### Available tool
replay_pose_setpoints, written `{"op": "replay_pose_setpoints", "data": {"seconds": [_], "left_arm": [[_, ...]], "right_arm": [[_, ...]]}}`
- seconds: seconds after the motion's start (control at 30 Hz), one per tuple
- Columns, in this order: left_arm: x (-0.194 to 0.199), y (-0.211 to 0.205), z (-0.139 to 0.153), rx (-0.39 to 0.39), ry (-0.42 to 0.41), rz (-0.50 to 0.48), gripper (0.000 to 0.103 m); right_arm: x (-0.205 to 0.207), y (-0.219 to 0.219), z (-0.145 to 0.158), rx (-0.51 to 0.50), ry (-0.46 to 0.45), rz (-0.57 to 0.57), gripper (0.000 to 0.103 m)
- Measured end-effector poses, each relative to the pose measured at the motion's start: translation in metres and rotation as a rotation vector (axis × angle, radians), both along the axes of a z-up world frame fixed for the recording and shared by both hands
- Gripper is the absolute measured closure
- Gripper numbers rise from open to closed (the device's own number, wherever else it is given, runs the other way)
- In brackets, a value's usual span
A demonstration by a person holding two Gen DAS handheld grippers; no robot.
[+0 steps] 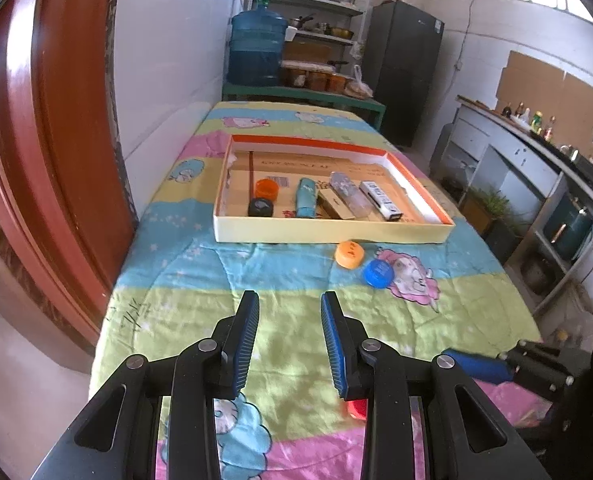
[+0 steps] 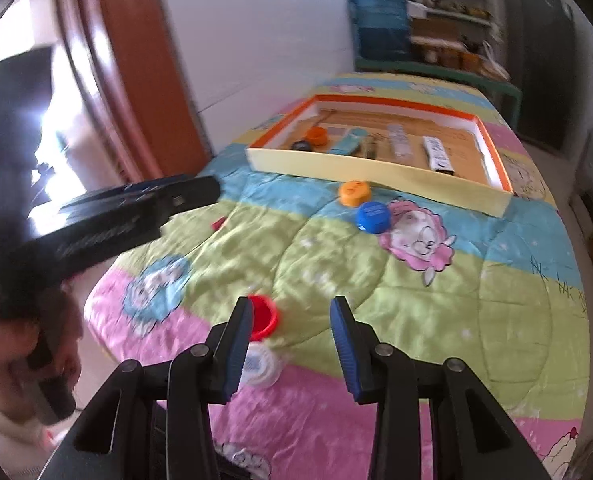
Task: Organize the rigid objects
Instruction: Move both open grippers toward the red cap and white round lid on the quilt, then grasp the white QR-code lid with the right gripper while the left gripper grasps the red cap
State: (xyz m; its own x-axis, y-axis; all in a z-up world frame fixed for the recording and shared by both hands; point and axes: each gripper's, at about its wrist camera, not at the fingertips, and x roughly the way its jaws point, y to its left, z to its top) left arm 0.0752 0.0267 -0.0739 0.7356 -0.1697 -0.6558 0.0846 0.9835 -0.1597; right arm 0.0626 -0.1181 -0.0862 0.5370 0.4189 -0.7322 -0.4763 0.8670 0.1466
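No legible text in either view. Print exists but can't be read: dark marks on the round orange plastic cap point(image 1: 349, 254), a pale label on the round blue plastic cap point(image 1: 378, 273), printing on the white rectangular box point(image 1: 381, 198) and the brown cardboard floor of the shallow orange-rimmed tray point(image 1: 328, 233). All too small or blurred.

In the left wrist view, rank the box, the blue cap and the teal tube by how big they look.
1. Box
2. Teal tube
3. Blue cap, though it lies nearer the camera, so its true size against the tube is unsure.
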Motion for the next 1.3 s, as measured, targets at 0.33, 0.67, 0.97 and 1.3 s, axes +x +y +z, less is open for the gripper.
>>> {"op": "replay_pose_setpoints", "data": {"seconds": [0.33, 0.67, 0.97, 1.3], "left_arm": [[-0.009, 0.007, -0.013, -0.037, 0.023, -0.001, 0.070], [-0.010, 0.005, -0.021, -0.056, 0.036, -0.036, 0.070], [-0.011, 0.000, -0.027, -0.052, 0.049, -0.059, 0.070], [-0.016, -0.010, -0.032, -0.038, 0.059, -0.110, 0.070]], "right_arm": [[-0.031, 0.023, -0.024, -0.077, -0.048, 0.096, 0.063], [-0.036, 0.028, -0.032, -0.107, -0.062, 0.101, 0.063], [-0.036, 0.028, -0.036, -0.113, -0.054, 0.096, 0.073], [-0.035, 0.018, -0.034, -0.099, -0.053, 0.062, 0.073]]}}
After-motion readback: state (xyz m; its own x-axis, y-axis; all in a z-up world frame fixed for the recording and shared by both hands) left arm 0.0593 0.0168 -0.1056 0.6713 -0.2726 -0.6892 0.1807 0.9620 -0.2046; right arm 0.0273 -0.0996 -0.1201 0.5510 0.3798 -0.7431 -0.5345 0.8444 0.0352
